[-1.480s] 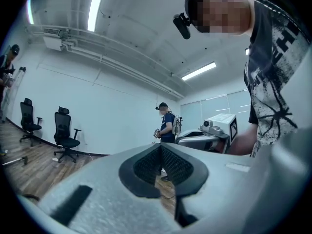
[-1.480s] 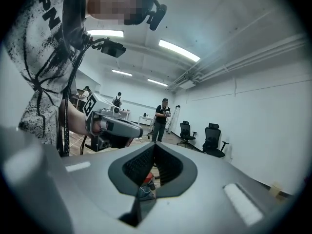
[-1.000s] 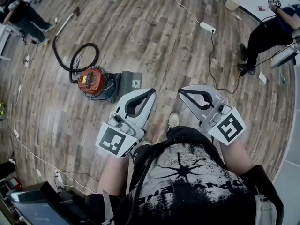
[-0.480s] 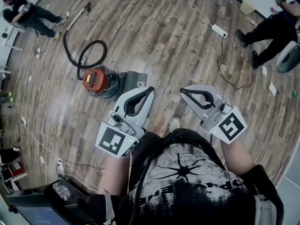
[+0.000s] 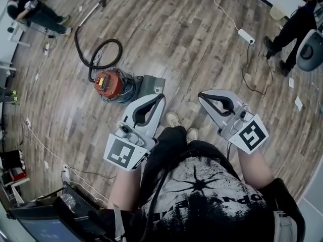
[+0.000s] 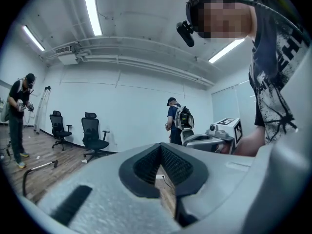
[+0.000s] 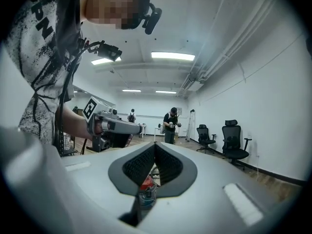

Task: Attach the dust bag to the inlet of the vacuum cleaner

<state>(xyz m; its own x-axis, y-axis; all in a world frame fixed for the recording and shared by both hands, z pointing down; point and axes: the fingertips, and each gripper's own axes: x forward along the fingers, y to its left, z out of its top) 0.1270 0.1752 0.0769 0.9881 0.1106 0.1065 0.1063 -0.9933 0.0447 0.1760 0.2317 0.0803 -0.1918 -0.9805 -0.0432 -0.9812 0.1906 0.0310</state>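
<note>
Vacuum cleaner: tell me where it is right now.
In the head view the vacuum cleaner stands on the floor at upper left, beyond the left gripper, its black hose looped behind it.

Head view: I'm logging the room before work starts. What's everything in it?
red-topped canister vacuum cleaner: one, red and grey, on the floor, ahead-left of the grippers
black flexible hose: one, black, looped beyond the vacuum
grey dust bag: one, grey, on the floor right beside the vacuum
white power strip: one, white, floor, upper right
brown wood-plank floor: one, brown, throughout
other people: two, dark clothes, top corners
wearer's shoes: two, pale, between the grippers
left gripper: one, white-grey, shut, empty
right gripper: one, white-grey, shut, empty
</note>
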